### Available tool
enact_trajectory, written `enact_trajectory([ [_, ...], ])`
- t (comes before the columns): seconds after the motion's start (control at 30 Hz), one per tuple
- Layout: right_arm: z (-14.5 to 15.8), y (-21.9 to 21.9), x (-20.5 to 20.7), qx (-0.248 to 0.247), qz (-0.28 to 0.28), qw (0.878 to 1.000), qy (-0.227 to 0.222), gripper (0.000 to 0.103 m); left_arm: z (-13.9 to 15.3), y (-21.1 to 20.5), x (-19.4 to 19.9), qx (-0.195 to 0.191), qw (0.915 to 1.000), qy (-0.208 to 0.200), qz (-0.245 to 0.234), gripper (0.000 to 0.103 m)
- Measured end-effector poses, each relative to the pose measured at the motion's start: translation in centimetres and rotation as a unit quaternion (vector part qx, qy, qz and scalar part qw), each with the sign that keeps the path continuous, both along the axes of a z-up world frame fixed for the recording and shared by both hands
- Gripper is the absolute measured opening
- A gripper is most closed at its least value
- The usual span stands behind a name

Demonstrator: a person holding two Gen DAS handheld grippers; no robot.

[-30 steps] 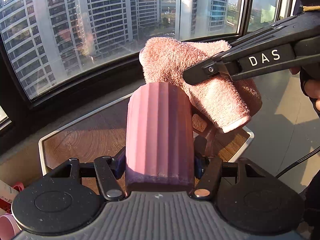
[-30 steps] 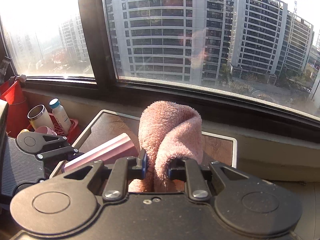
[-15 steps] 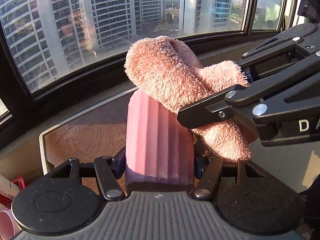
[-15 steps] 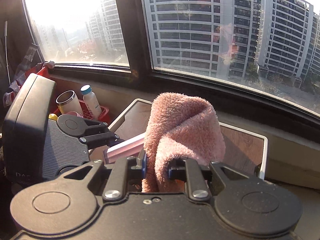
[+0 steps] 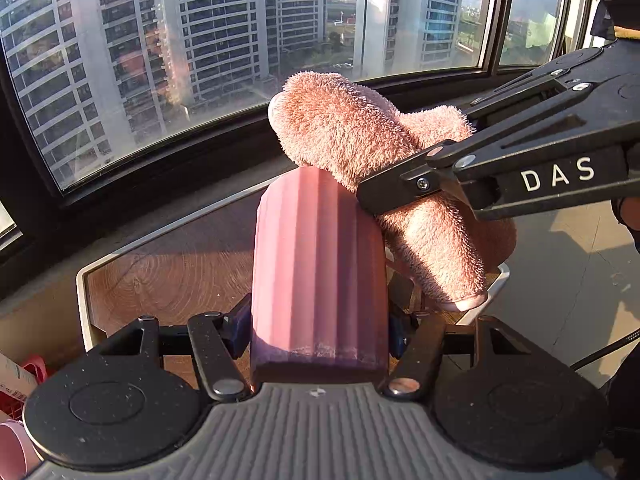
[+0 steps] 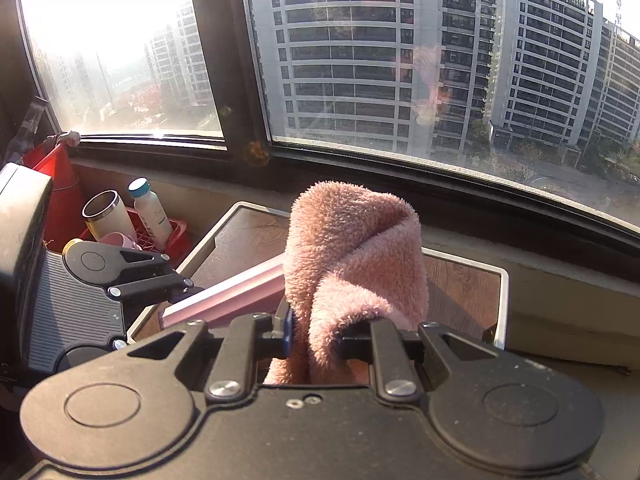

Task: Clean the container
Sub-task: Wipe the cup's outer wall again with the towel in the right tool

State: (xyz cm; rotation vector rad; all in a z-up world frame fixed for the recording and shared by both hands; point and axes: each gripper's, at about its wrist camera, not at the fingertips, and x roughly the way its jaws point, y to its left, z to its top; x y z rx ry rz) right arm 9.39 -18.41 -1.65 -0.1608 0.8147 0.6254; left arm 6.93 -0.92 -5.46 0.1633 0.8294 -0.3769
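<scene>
1. Ribbed pink cup: the container, held above the wooden tray, its closed base toward the left wrist camera and its far end pointing at the window. In the right wrist view it shows as a pink bar running left of the cloth.
2. Left gripper: jaws clamped on the cup's two sides near its base. Seen from the right wrist view it lies at the left, over the tray's left edge.
3. Pink fluffy cloth: bunched, resting against the cup's far end and upper right side, with one fold hanging down to the right of the cup (whether any of it goes inside the cup cannot be told). In the right wrist view it stands up from the jaws.
4. Right gripper: jaws closed together on the cloth. In the left wrist view it enters from the right, its near finger touching the cup's upper right edge.
5. Wooden tray with pale rim: below both grippers, on the sill by the window.
6. Red basket, left of the tray: holds a steel tumbler and a white bottle with a blue cap.
7. Window: far side, apartment towers outside.
</scene>
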Motion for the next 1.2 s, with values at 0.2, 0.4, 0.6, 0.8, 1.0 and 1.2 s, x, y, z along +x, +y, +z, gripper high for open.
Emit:
enact_trajectory([
  [0.2,0.0,-0.6,0.6,-0.011,-0.022,1.0,-0.012,0.017,0.1,0.1,0.0,-0.002,1.0,-0.001,-0.001,0.062],
  [0.4,1.4,-0.8,0.0,0.031,0.004,0.999,-0.011,0.017,-0.5,0.6,0.9,0.003,0.9996,0.013,0.025,0.062],
  [0.6,1.2,0.5,-1.3,0.049,0.068,0.996,0.013,0.017,-0.6,0.5,1.0,0.003,0.9996,0.013,0.027,0.062],
  [0.8,-0.2,0.4,-0.4,0.06,0.061,0.994,0.067,0.017,-0.5,0.2,0.7,0.0,0.9999,0.009,0.014,0.062],
  [1.0,-0.2,-0.8,0.8,0.072,0.02,0.995,0.073,0.017,-0.4,0.4,0.7,-0.007,0.9999,0.009,0.013,0.062],
  [1.2,-0.6,-0.5,1.3,0.048,-0.006,0.997,0.053,0.017,-0.6,0.7,0.9,-0.008,0.9998,0.011,0.018,0.062],
])
